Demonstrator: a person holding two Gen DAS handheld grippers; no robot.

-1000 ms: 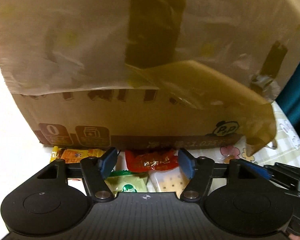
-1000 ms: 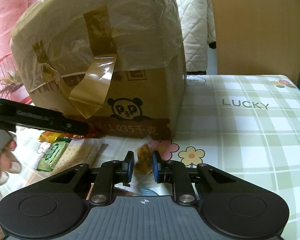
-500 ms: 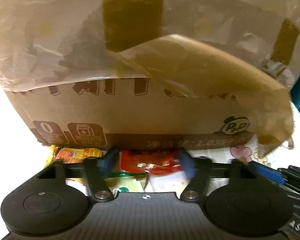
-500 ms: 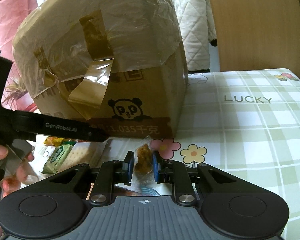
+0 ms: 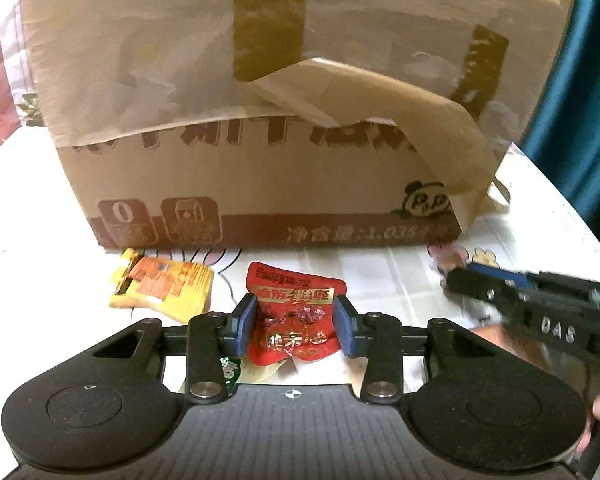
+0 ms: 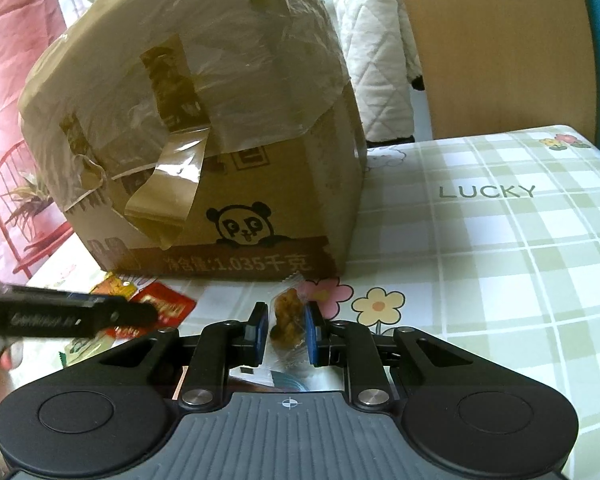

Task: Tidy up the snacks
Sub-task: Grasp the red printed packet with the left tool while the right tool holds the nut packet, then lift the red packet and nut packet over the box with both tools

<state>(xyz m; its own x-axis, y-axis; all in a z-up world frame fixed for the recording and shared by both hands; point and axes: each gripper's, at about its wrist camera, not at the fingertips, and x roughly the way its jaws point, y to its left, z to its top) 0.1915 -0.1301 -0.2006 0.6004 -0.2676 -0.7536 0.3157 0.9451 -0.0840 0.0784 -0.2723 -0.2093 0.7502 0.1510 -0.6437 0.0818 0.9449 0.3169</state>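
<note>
A red snack packet (image 5: 296, 320) lies on the tablecloth in front of a taped cardboard box (image 5: 260, 120). My left gripper (image 5: 296, 324) straddles the packet. Its jaws are closing, and the blue pads (image 5: 244, 322) sit at the packet's two side edges without a firm squeeze showing. My right gripper (image 6: 286, 330) is shut on a small clear-wrapped brown snack (image 6: 286, 314), just in front of the box's panda corner (image 6: 240, 228). In the right wrist view the left gripper (image 6: 148, 312) reaches in from the left beside the red packet (image 6: 168, 306).
A yellow-orange packet (image 5: 164, 284) lies left of the red one by the box. A green packet (image 6: 84, 346) sits near the left gripper's body. Loose brown tape (image 5: 420, 128) hangs off the box. The checked tablecloth (image 6: 480, 260) stretches to the right, with a wooden chair back (image 6: 500, 40) behind it.
The left gripper drew back from the box and its jaws narrowed around the red packet. The right gripper stayed put, still gripping the brown snack.
</note>
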